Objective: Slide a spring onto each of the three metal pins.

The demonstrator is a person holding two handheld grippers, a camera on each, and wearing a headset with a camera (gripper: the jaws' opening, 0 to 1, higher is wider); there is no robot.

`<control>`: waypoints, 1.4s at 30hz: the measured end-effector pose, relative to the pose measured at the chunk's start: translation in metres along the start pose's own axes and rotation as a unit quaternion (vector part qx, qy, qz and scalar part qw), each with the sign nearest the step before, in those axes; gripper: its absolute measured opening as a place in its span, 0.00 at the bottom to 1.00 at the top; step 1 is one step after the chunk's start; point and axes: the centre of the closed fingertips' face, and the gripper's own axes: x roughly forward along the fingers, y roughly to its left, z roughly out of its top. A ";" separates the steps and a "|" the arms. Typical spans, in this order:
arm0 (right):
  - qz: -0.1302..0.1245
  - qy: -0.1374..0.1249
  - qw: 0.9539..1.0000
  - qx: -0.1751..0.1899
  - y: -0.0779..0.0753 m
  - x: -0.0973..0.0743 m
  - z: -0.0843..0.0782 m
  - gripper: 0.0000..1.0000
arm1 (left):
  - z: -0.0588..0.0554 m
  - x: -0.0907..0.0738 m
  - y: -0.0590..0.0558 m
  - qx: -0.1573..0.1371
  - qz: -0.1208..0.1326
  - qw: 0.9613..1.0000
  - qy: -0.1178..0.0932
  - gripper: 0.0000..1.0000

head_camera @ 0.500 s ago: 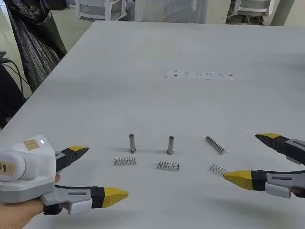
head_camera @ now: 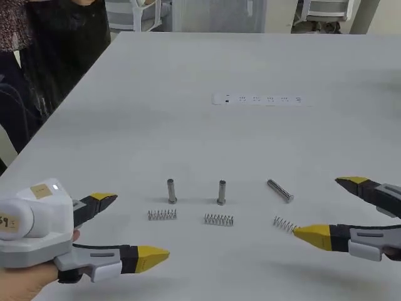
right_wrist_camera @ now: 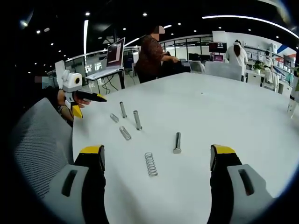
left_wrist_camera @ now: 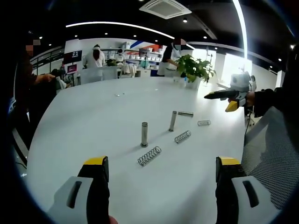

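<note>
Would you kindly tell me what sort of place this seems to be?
Probably an open-plan office or showroom: a large white table, a laptop on a desk behind it, and a potted plant under recessed ceiling lights.

white table (head_camera: 188, 125), power strip (head_camera: 258, 100), potted plant (left_wrist_camera: 195, 70)

Left claw (head_camera: 128, 227) low at near left, jaws spread wide. Right claw (head_camera: 327, 207) near right, jaws equally wide. Tips point inward.

Bright ceiling strips, soft shadows, sharp centre, fisheye bending at edges
</note>
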 end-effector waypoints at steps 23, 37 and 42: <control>0.003 0.004 1.000 0.003 0.002 -0.001 -0.003 0.94 | 0.001 0.000 -0.002 -0.002 0.000 1.000 -0.002 0.94; 0.003 0.006 1.000 0.002 0.003 0.000 -0.003 0.94 | 0.000 0.000 -0.002 -0.004 0.003 1.000 -0.005 0.94; 0.004 0.008 1.000 0.002 0.002 0.001 -0.004 0.94 | -0.001 -0.001 -0.003 -0.006 0.003 1.000 -0.006 0.94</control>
